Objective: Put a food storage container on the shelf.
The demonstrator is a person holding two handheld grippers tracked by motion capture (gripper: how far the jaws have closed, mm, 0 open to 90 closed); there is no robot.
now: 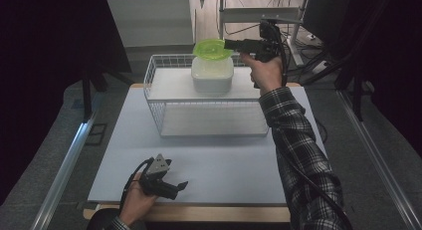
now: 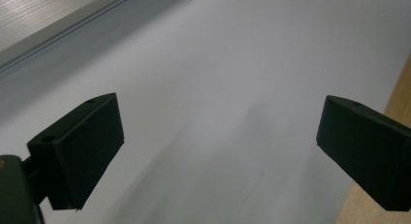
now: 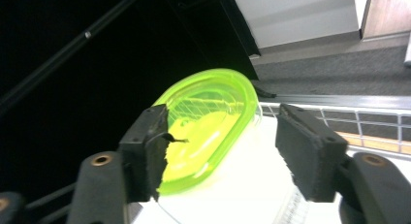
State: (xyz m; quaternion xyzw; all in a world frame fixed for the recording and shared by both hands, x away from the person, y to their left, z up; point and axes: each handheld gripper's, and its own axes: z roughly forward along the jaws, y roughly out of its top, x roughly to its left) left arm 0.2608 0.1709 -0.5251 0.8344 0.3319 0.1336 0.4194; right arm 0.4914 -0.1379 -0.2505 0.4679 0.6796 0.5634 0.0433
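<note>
A translucent green lid (image 1: pixel 212 49) (image 3: pixel 208 122) rests slightly tilted on a white tub (image 1: pixel 212 75) (image 3: pixel 242 185), which stands inside a white wire basket (image 1: pixel 209 118) at the back of the table. My right gripper (image 1: pixel 230 45) (image 3: pixel 220 151) reaches in from the right at lid height. Its jaws stand apart around the lid's near rim. The left pad (image 3: pixel 152 146) is close against the rim, and the right pad (image 3: pixel 305 156) is clear of it. My left gripper (image 1: pixel 180 186) (image 2: pixel 218 136) lies low near the table's front edge, open, with nothing between its jaws.
The pale table top (image 1: pixel 224 165) runs from the basket to the wooden front edge (image 1: pixel 199 212). Metal rails (image 1: pixel 64 165) run along both sides. Behind the basket stand a metal frame and cables (image 1: pixel 298 36).
</note>
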